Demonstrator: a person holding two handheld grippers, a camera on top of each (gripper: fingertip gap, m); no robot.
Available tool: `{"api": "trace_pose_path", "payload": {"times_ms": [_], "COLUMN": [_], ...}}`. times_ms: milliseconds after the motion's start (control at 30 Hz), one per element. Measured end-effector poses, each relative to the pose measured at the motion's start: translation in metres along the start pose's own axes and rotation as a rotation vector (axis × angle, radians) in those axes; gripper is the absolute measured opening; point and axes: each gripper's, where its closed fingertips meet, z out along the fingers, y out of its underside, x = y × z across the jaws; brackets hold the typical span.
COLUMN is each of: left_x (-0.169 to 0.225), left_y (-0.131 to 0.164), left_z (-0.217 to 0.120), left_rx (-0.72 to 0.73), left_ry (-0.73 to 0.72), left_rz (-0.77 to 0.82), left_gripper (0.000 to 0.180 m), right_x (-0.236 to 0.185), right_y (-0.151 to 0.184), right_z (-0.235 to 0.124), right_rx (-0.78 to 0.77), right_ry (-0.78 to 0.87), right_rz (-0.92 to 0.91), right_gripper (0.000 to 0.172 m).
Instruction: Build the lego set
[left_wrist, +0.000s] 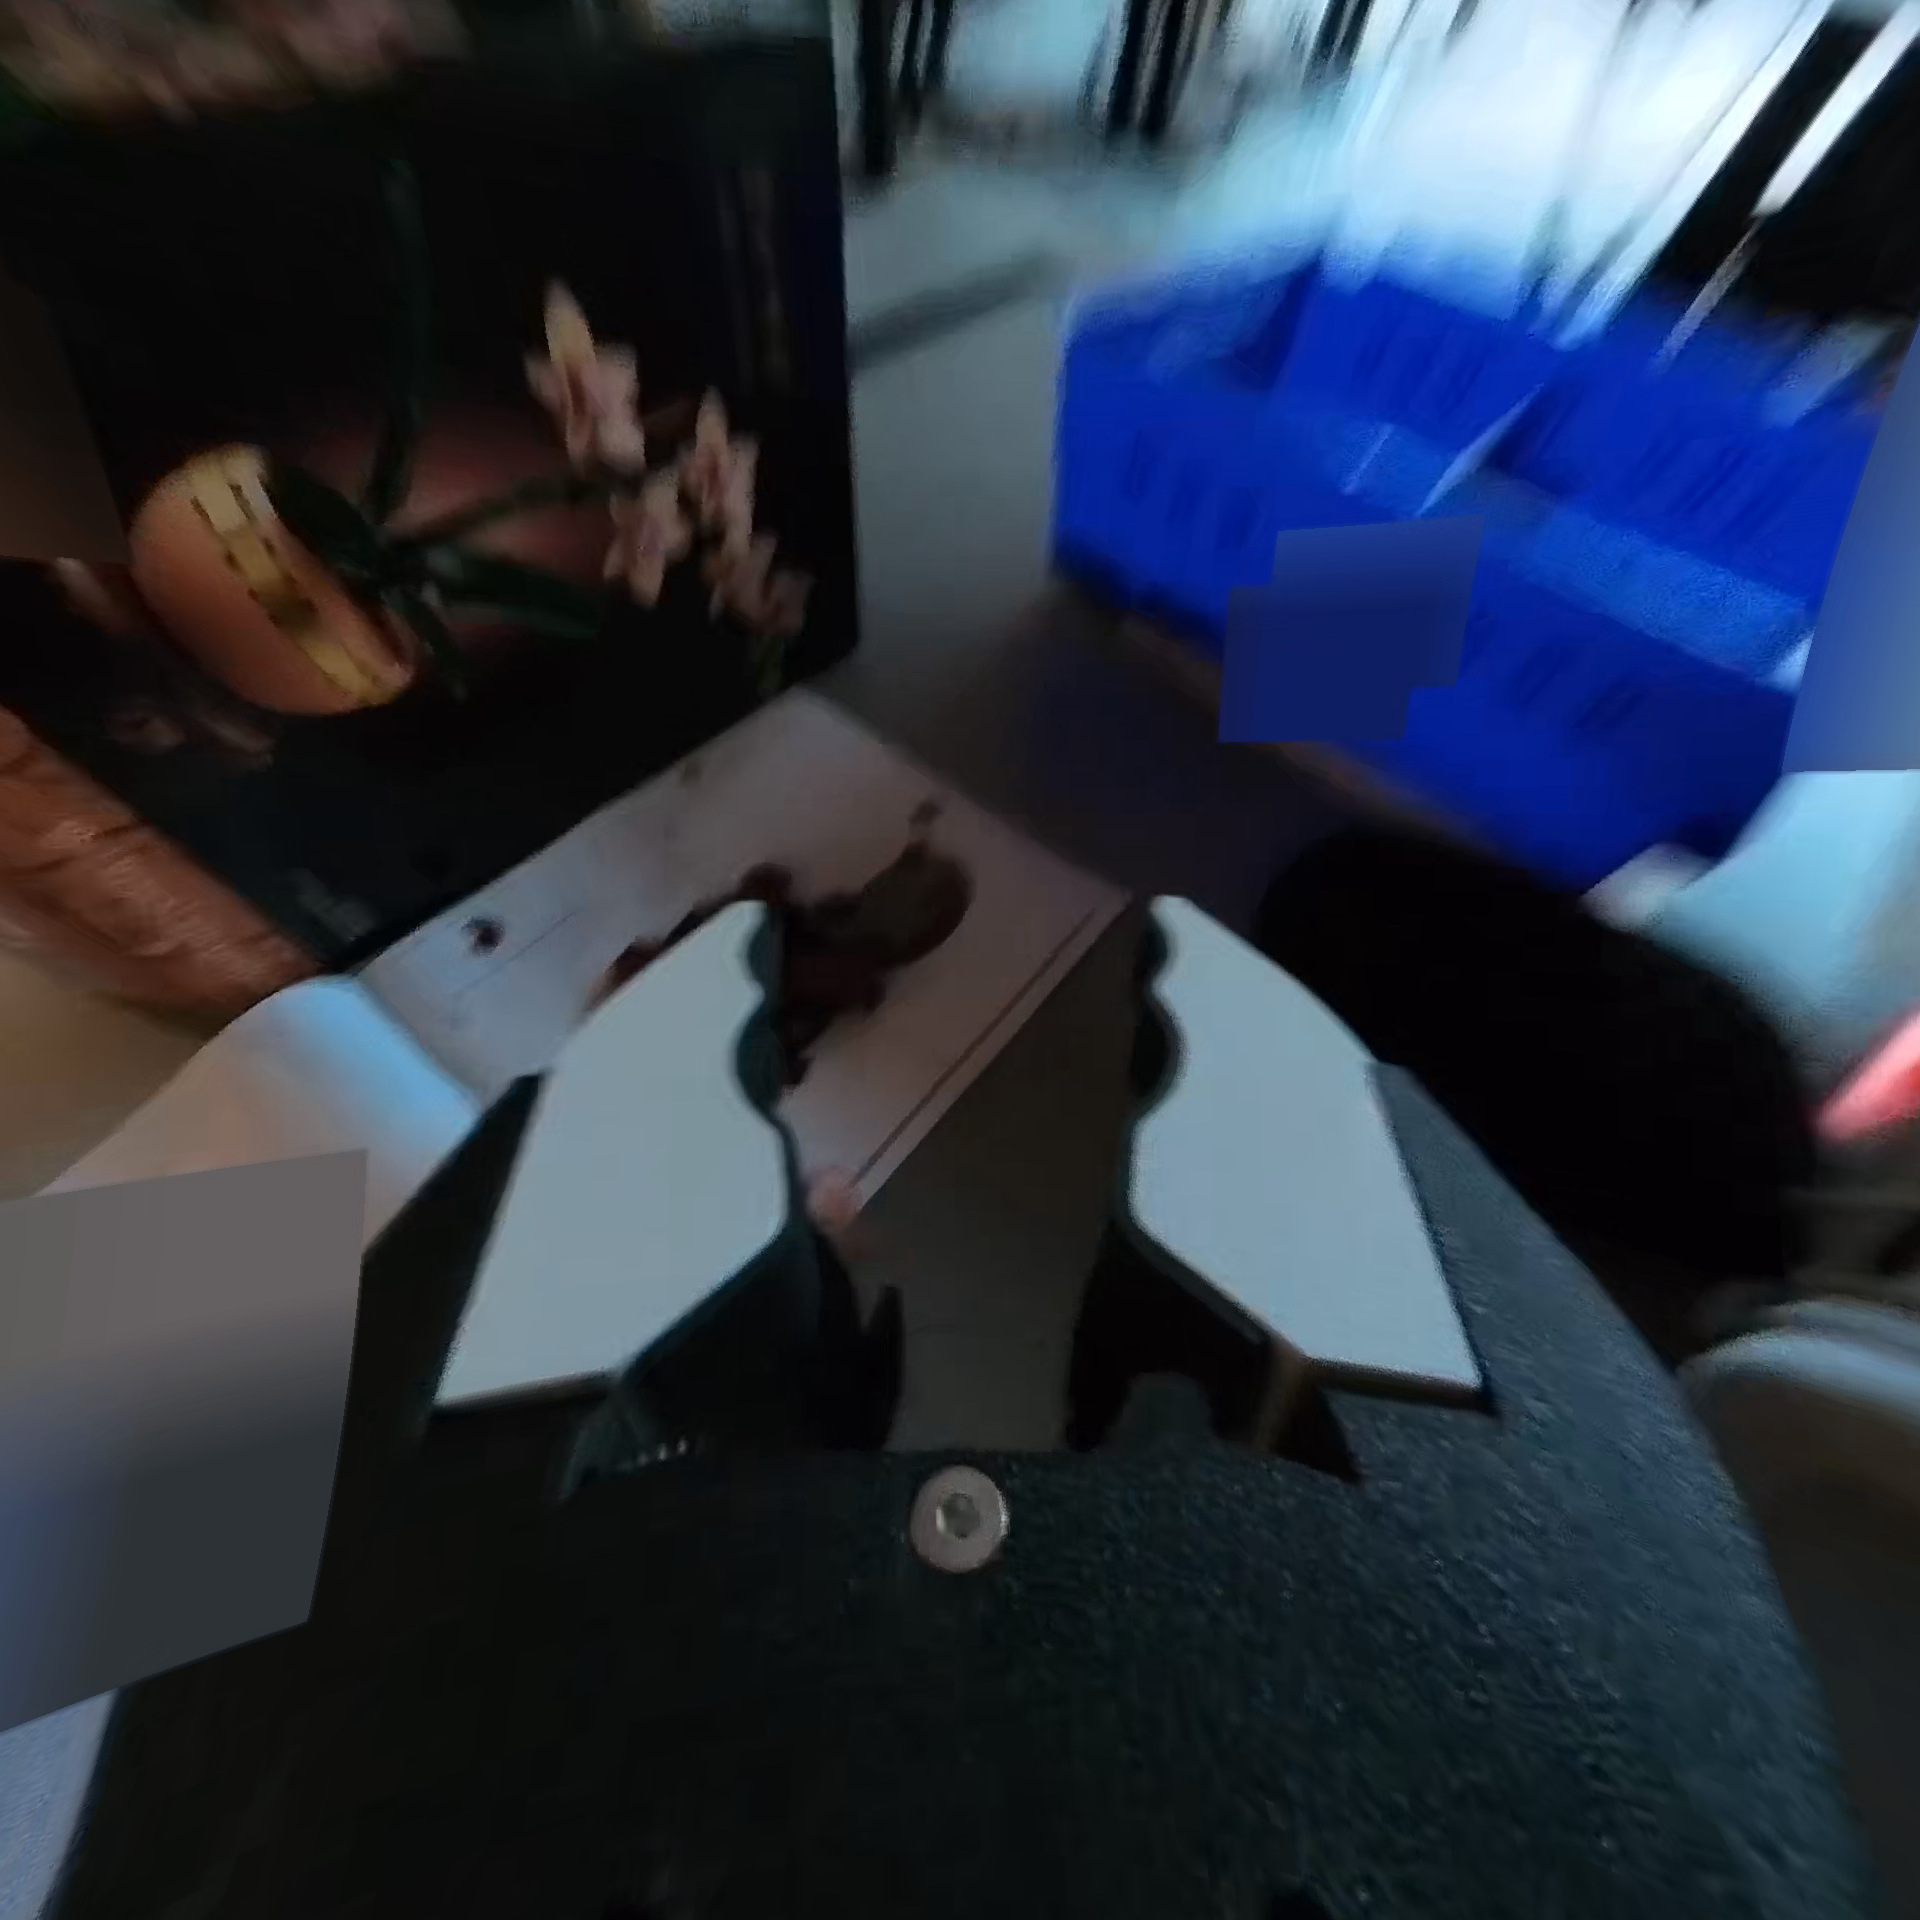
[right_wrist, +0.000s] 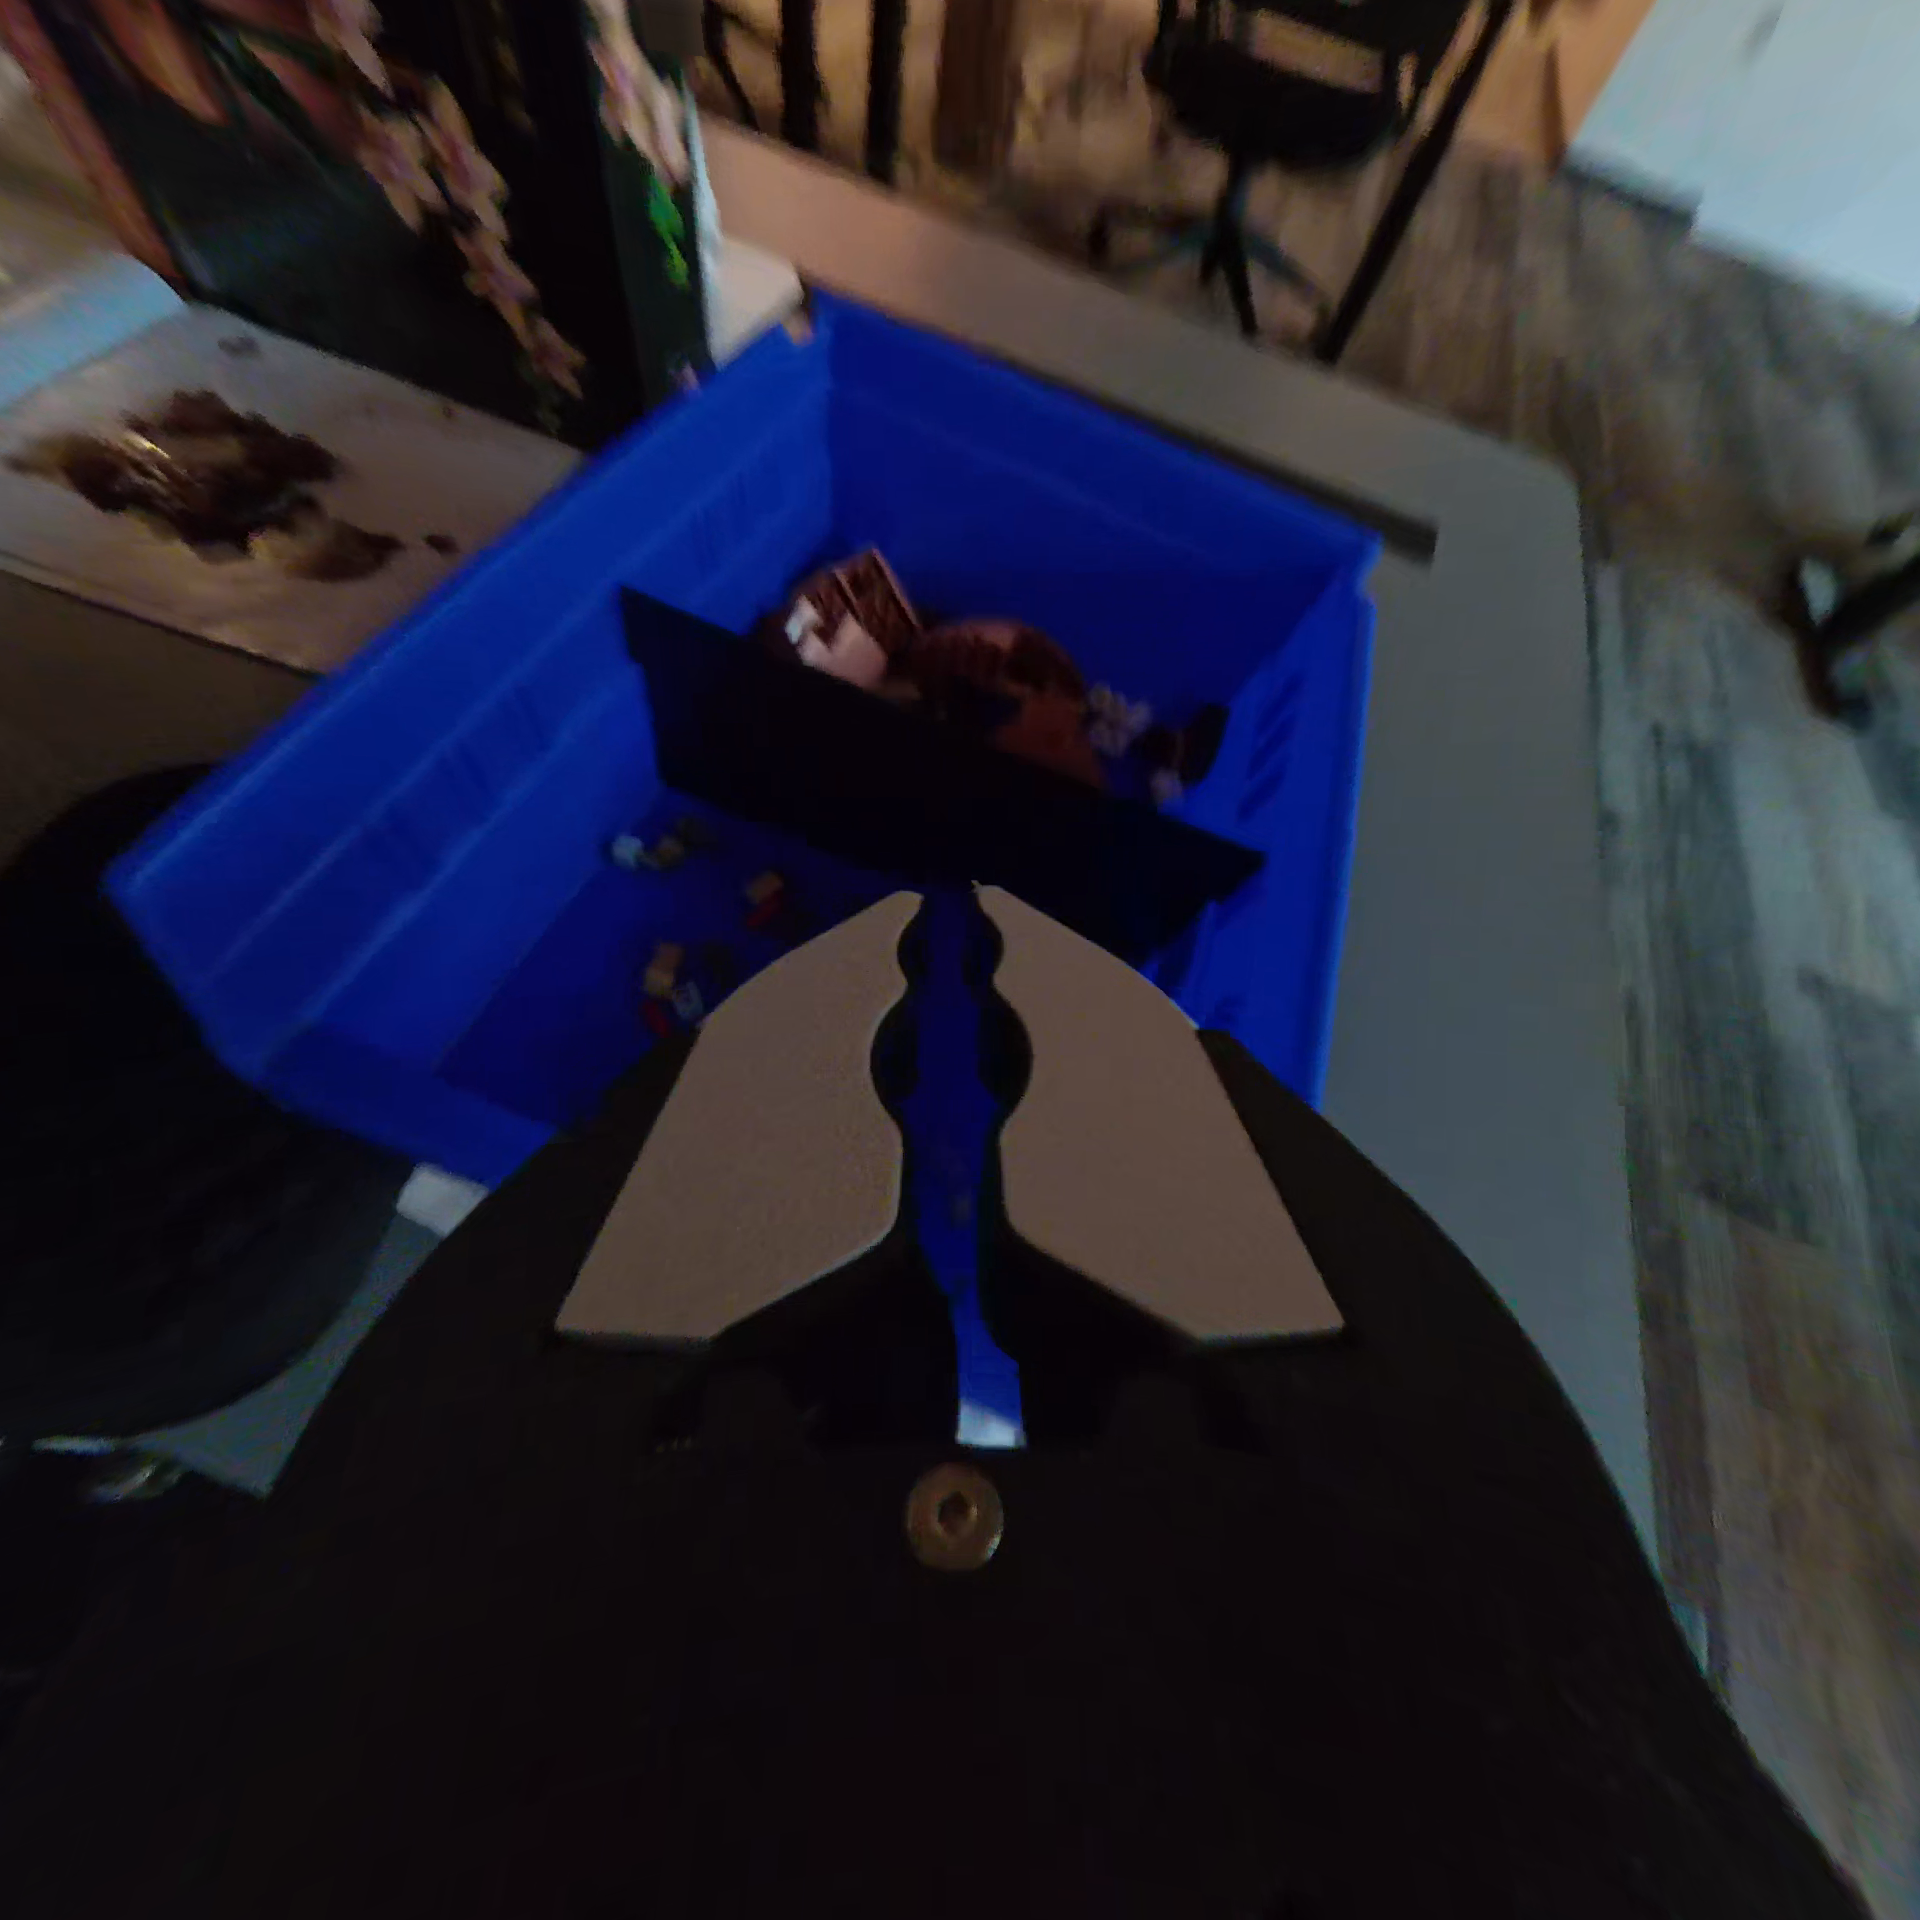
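Over the blue bin (right_wrist: 1039, 436) hang the right tongs (right_wrist: 948, 904), their tips nearly together with only a thin slit through which the blue floor shows; nothing is plainly gripped. Just ahead of the tips stands a dark divider (right_wrist: 914, 769) across the bin, upright and wedged between the side walls. It looks like a thin, stiff plastic sheet, light, and probably best pinched at its top edge. Behind it lies a heap of brown bricks (right_wrist: 956, 665); in front, a few small loose pieces (right_wrist: 675, 977) are scattered on the floor. These look hard, light and smooth, likely to skid or twist out unless taken across flat sides.

Left of the bin, the left tongs (left_wrist: 951, 935) stand wide apart and bare above an open booklet (left_wrist: 582, 914) lying flat on the counter (right_wrist: 1475, 727). Its pages look thin and floppy, easy to crease, so an edge would be the safest hold. Behind it a dark box (left_wrist: 436, 312) printed with flowers stands upright; being cardboard, it is probably light and would dent under a hard squeeze.
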Motion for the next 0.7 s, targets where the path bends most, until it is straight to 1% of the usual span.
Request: {"api": "trace_pose_path", "payload": {"times_ms": [100, 133, 200, 267, 300, 333, 367, 400, 433, 500, 533, 600, 667, 700], "left_x": [-0.004, -0.005, -0.007, -0.008, -0.011, -0.012, -0.012, -0.011, -0.01, -0.012, -0.014, -0.017, -0.02, -0.022], "left_y": [-0.021, -0.025, -0.031, -0.033, -0.031, -0.028, -0.023, -0.017, -0.012, -0.003, -0.001, 0.002, 0.004, 0.006], "left_z": [-0.021, -0.027, -0.04, -0.053, -0.059, -0.065, -0.07, -0.074, -0.078, -0.086, -0.09, -0.099, -0.105, -0.107], "left_rx": [0.151, 0.182, 0.244, 0.278, 0.277, 0.269, 0.258, 0.246, 0.238, 0.227, 0.228, 0.246, 0.274, 0.284], "left_ry": [0.014, 0.008, -0.022, -0.088, -0.134, -0.167, -0.181, -0.186, -0.193, -0.208, -0.218, -0.244, -0.247, -0.242], "left_rz": [-0.085, -0.084, -0.027, 0.051, 0.078, 0.099, 0.117, 0.13, 0.137, 0.147, 0.15, 0.149, 0.148, 0.142], "left_gripper": [0.038, 0.033, 0.031, 0.034, 0.04, 0.046, 0.051, 0.055, 0.061, 0.075, 0.082, 0.087, 0.085, 0.08], "right_x": [-0.005, -0.011, -0.02, -0.022, -0.02, -0.017, -0.013, -0.012, -0.016, -0.038, -0.052, -0.078, -0.107, -0.125], "right_y": [-0.016, -0.023, -0.035, -0.042, -0.046, -0.05, -0.055, -0.058, -0.059, -0.057, -0.06, -0.073, -0.086, -0.096], "right_z": [-0.001, -0.002, -0.004, -0.003, -0.001, 0.0, 0.002, 0.004, 0.007, 0.017, 0.021, 0.025, 0.031, 0.036], "right_rx": [0.12, 0.173, 0.267, 0.311, 0.322, 0.327, 0.328, 0.312, 0.276, 0.174, 0.161, 0.186, 0.2, 0.231], "right_ry": [0.0, -0.03, -0.058, -0.028, 0.005, 0.056, 0.109, 0.14, 0.142, 0.044, -0.008, -0.056, -0.101, -0.12], "right_rz": [-0.02, -0.025, -0.027, -0.025, -0.024, -0.016, 0.004, 0.03, 0.07, 0.143, 0.145, 0.113, 0.058, 0.017], "right_gripper": [0.001, 0.002, 0.007, 0.032, 0.046, 0.068, 0.093, 0.108, 0.118, 0.132, 0.131, 0.12, 0.113, 0.102]}}
